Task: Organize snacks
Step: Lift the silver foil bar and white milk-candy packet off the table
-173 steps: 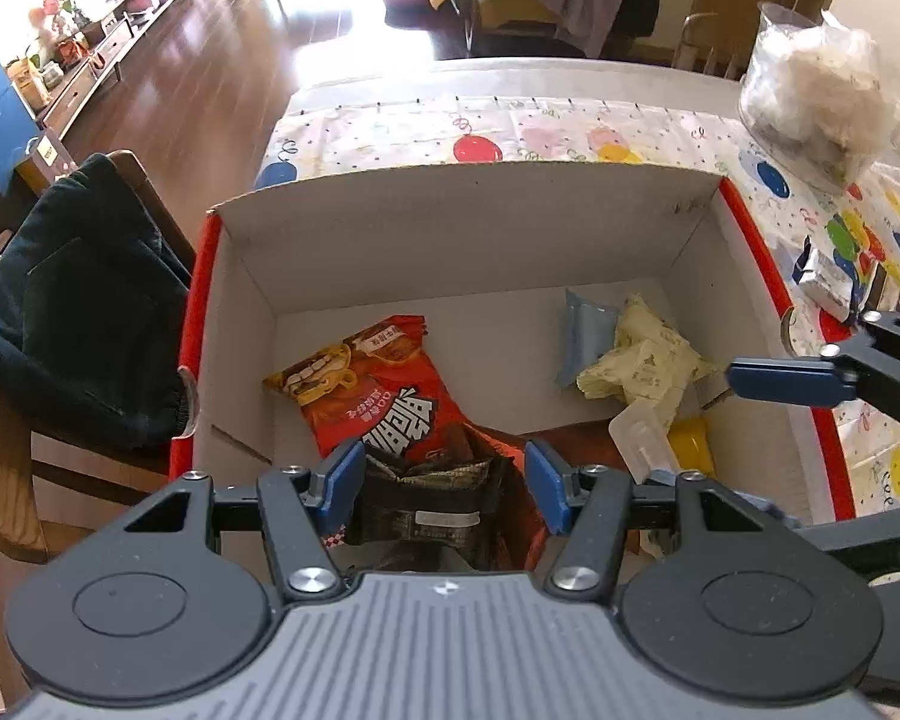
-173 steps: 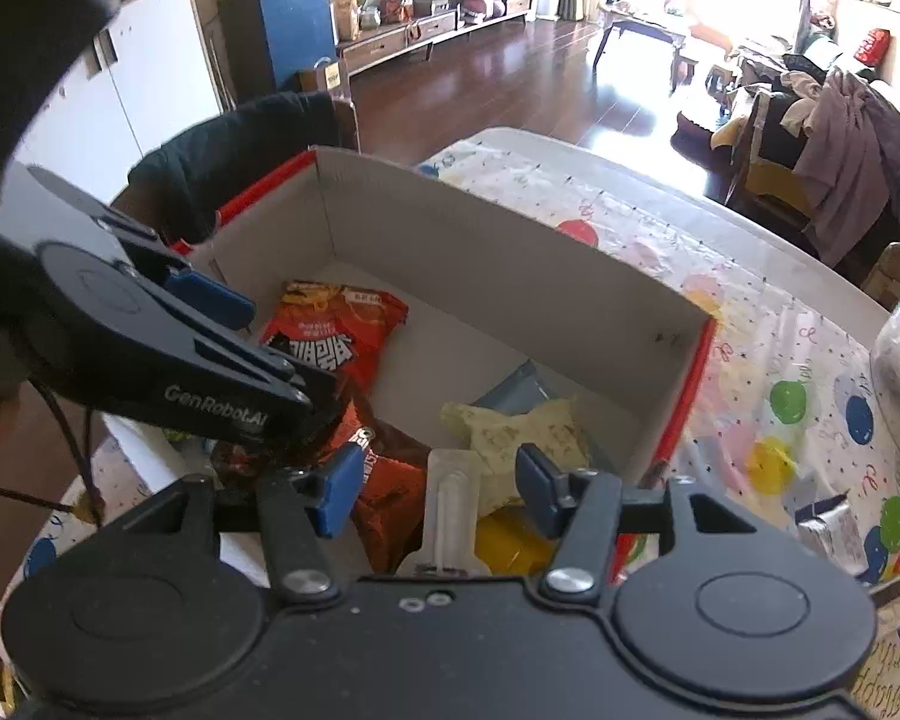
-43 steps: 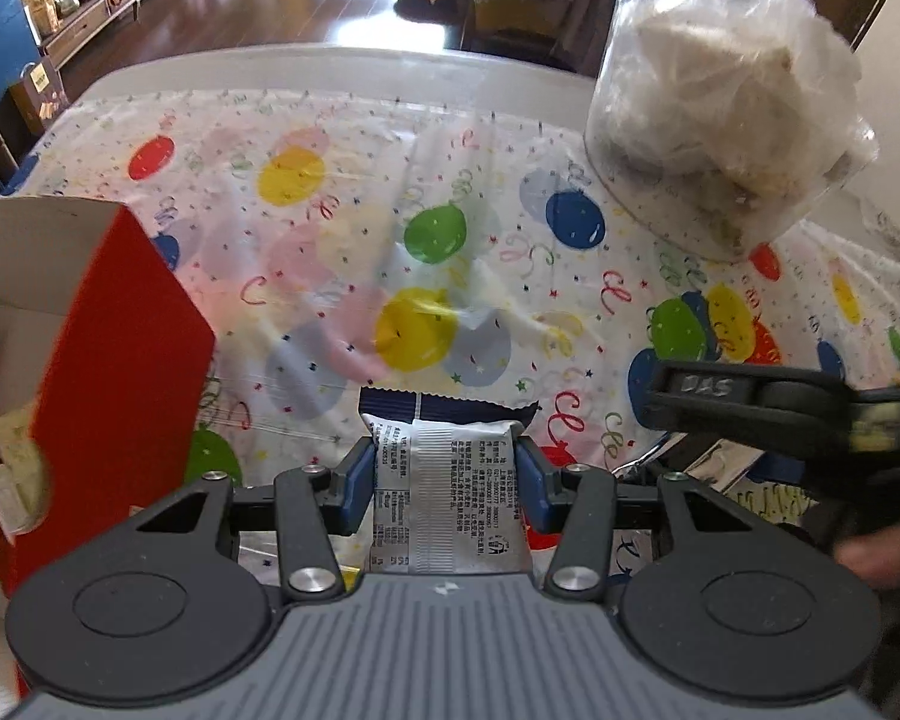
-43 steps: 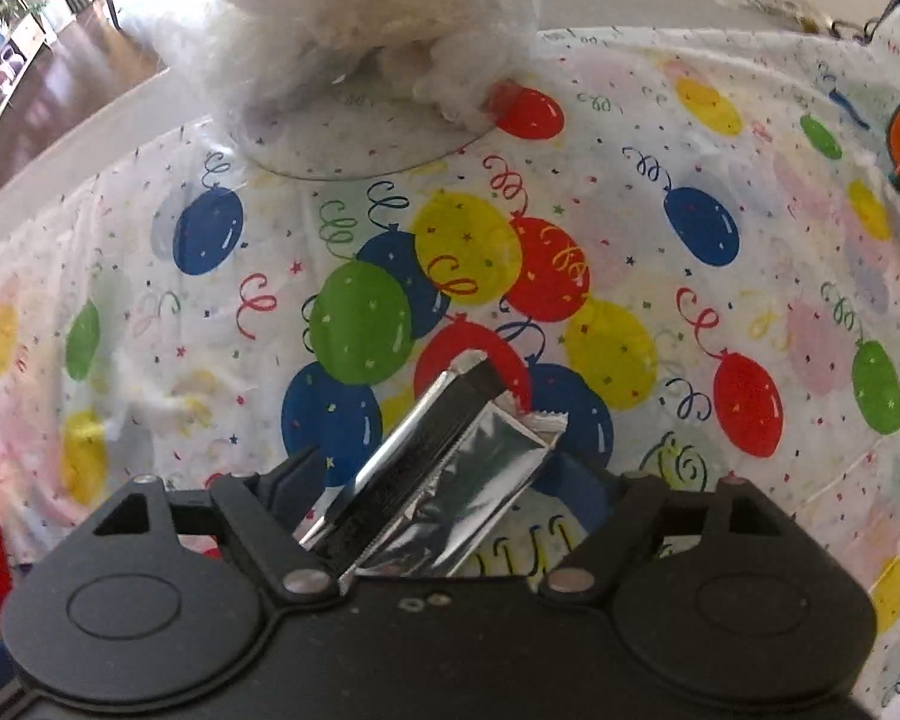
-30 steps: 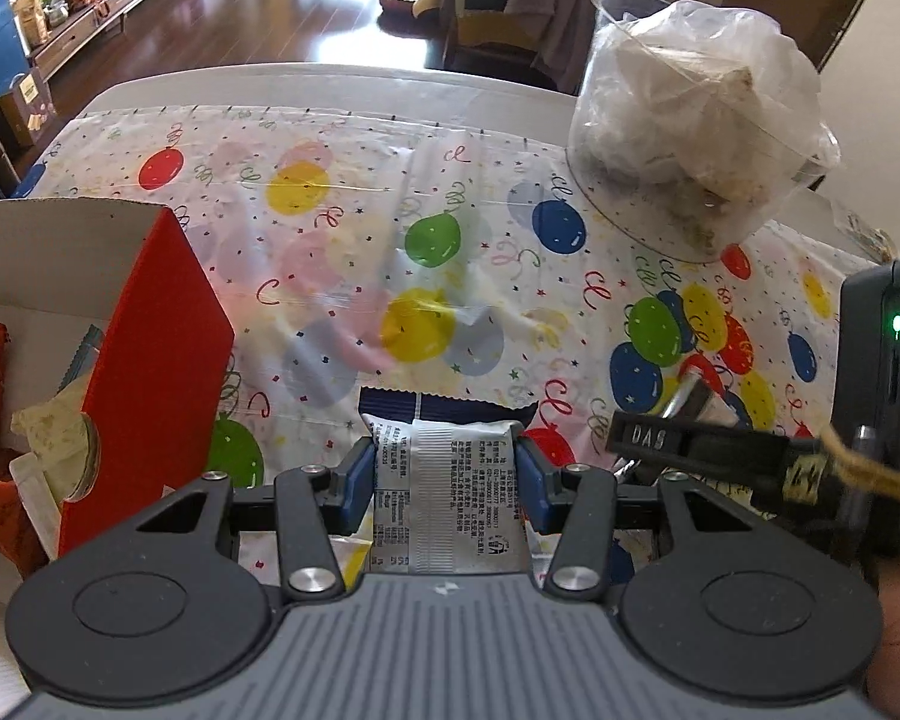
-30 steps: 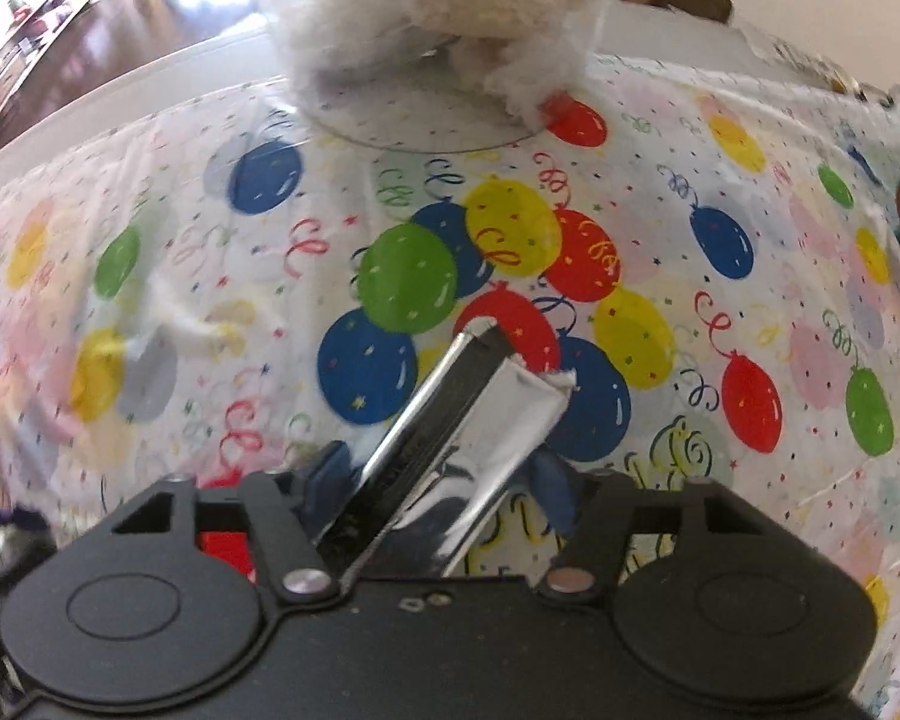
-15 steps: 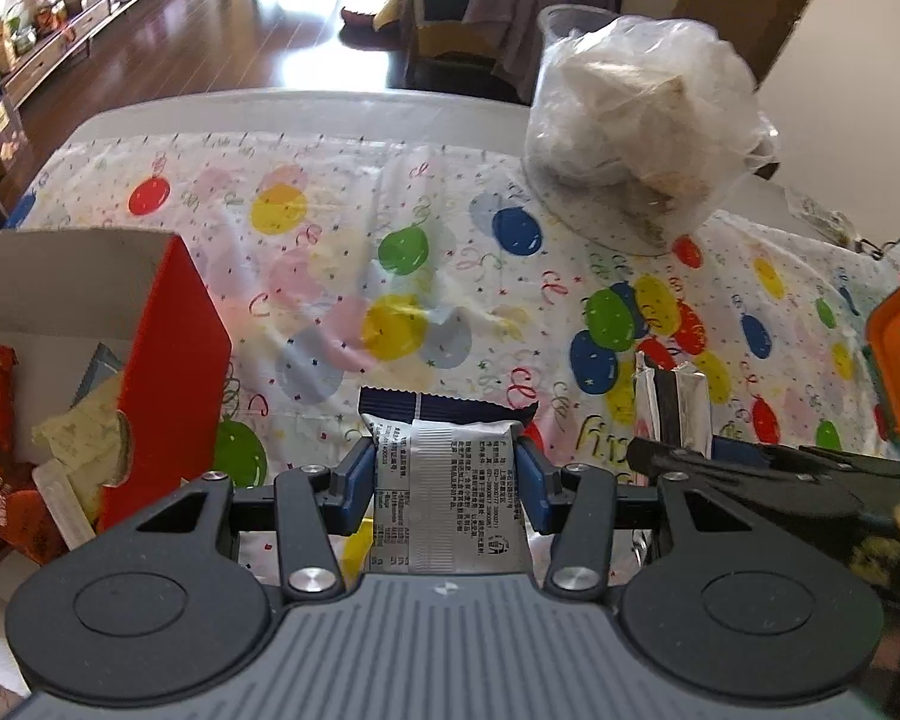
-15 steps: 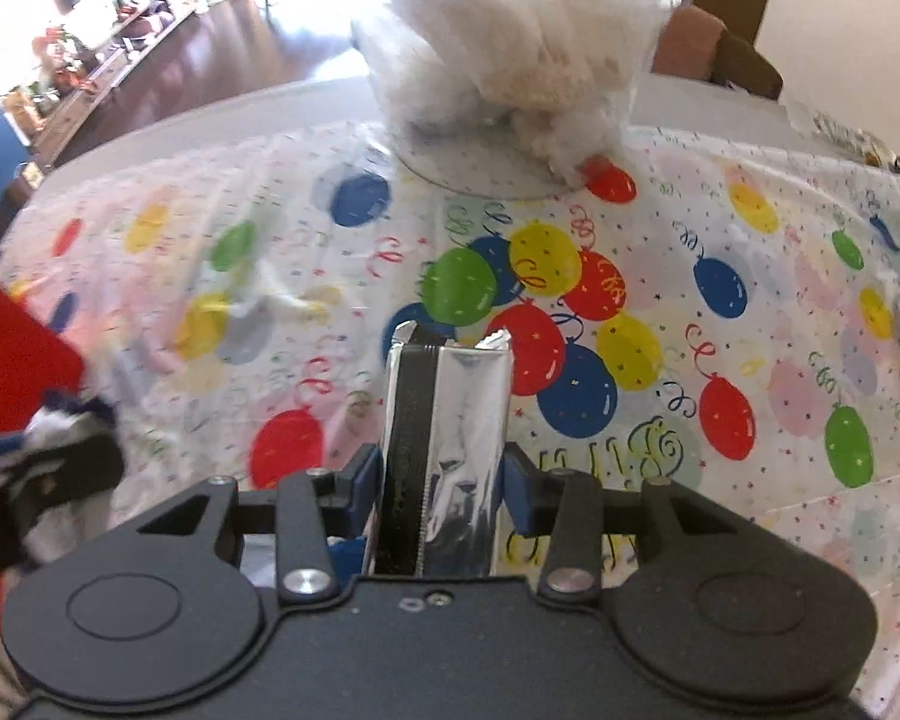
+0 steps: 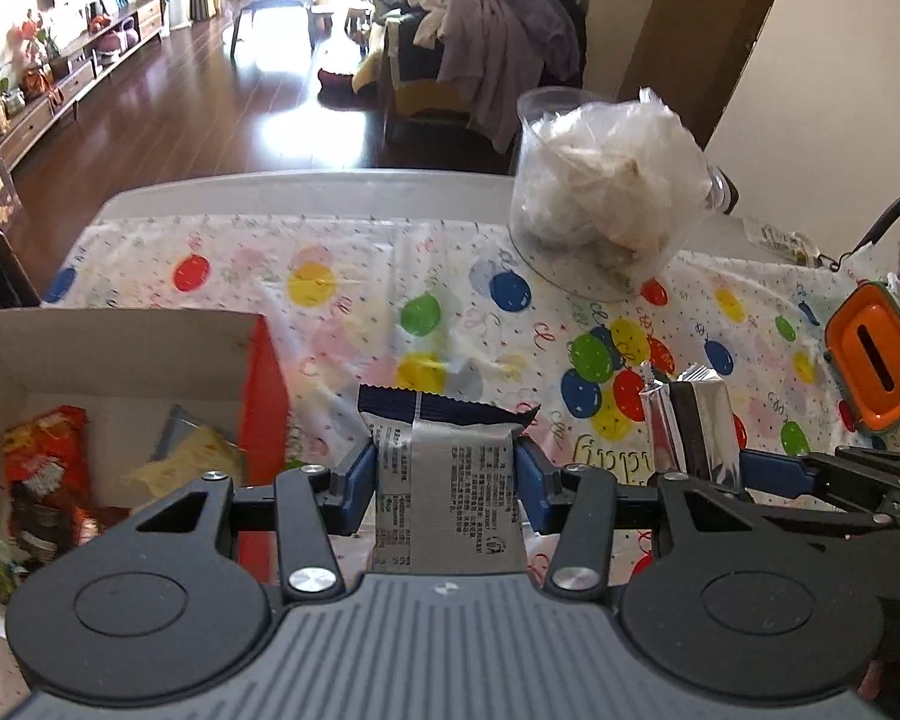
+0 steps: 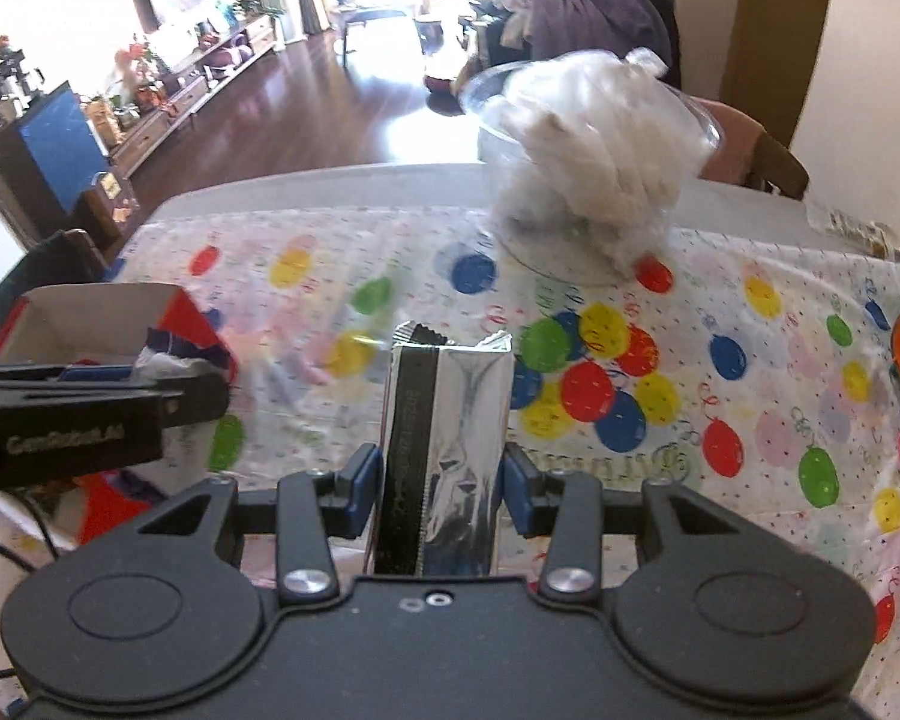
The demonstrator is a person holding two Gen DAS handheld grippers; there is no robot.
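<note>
My left gripper point(image 9: 447, 477) is shut on a white and dark-blue snack packet point(image 9: 447, 480), held above the balloon-print tablecloth. To its left stands the open cardboard box point(image 9: 114, 354) with red outer sides; a red chip bag point(image 9: 45, 450) and a pale yellow wrapper point(image 9: 180, 468) lie inside. My right gripper point(image 10: 444, 483) is shut on a silver foil packet point(image 10: 450, 438) that stands upright between its blue pads. In the left wrist view that foil packet point(image 9: 690, 426) shows at the right. In the right wrist view the left gripper point(image 10: 168, 378) sits at the left, by the box point(image 10: 90, 306).
A clear tub stuffed with white plastic bags point(image 9: 606, 192) stands at the table's far side. An orange and green container point(image 9: 876, 372) sits at the right edge. A chair with a dark garment point(image 10: 42, 264) is beyond the box, and wood floor lies past the table.
Both grippers have risen with their packets, and more of the table and room shows. The foil packet, slanted in wider jaws a second ago, now stands upright, clamped. The box has come further into view.
</note>
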